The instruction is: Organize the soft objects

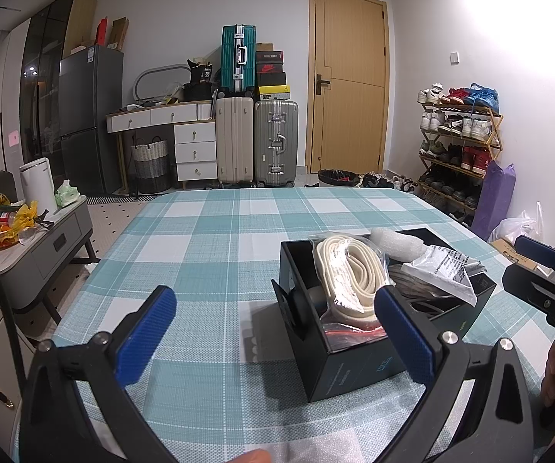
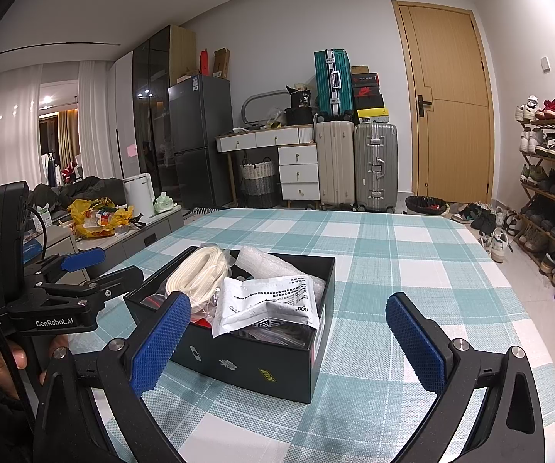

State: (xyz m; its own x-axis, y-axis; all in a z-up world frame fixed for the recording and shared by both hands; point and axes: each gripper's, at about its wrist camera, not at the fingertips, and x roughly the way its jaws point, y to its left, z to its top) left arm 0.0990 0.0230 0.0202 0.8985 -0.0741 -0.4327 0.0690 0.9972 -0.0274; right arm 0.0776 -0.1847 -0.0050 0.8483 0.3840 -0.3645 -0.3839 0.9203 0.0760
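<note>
Both tongs are spread wide, holding nothing – left gripper (image 1: 277,332) and right gripper (image 2: 289,339) hover by the black box (image 2: 262,362) on the checked table (image 2: 393,254). Inside it: coiled cream strap (image 1: 349,270), bubble wrap (image 2: 266,266), white pouch (image 2: 269,301) – prob. light, floppy, slick plastic. Pinch the strap mid-coil, pouch at an edge.

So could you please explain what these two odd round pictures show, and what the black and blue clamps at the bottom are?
Each clamp is a hand-held gripper with a wide-angle camera looking along its two blue-padded fingers. One picture comes from the left gripper, the other from the right gripper; each also shows up at the edge of the other's view. Both are open and hold nothing. On the checked tablecloth stands an open black box. Inside it are a bagged roll of cream strap, some white bubble wrap and a white printed pouch. Behind are suitcases and a shoe rack.
</note>
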